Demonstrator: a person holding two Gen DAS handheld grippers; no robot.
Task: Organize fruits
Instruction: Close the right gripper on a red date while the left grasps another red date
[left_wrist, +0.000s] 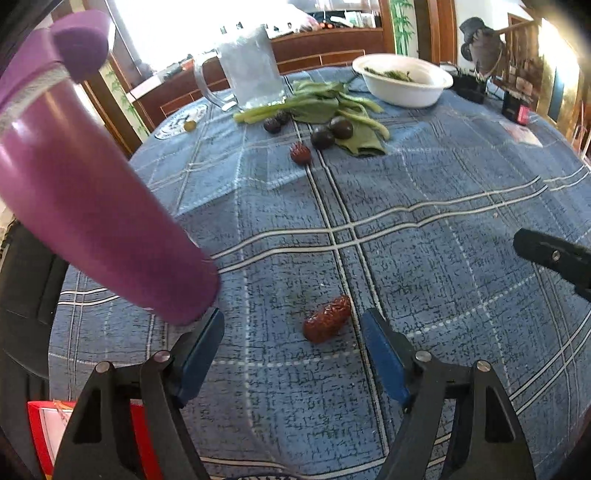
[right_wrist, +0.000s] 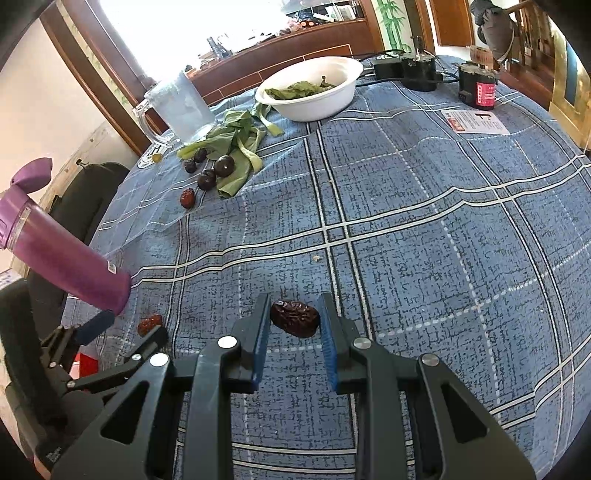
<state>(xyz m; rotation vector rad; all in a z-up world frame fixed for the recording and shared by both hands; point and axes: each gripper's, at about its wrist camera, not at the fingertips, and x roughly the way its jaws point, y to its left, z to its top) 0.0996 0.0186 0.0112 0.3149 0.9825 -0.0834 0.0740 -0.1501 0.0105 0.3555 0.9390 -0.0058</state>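
Blue plaid tablecloth (left_wrist: 424, 184); both grippers' fingers apart, each straddling red date (left_wrist: 327, 324).

Dark date (right_wrist: 294, 318) between right gripper (right_wrist: 294, 332) pads

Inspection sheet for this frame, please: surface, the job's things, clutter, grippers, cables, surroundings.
Surface: round table under a blue plaid tablecloth, slightly wrinkled.
Job's things: one red date between the left fingers; a darker date between the right fingers; a third date and dark plums by the leafy greens.
Clutter: purple bottle, glass mug, white bowl holding leaves, a leaflet.
Grippers: left gripper open wide; right gripper open, straddling its date.
Cables: black leads and adapters at the far edge.
Surroundings: wooden cabinet, bright window, black chair.
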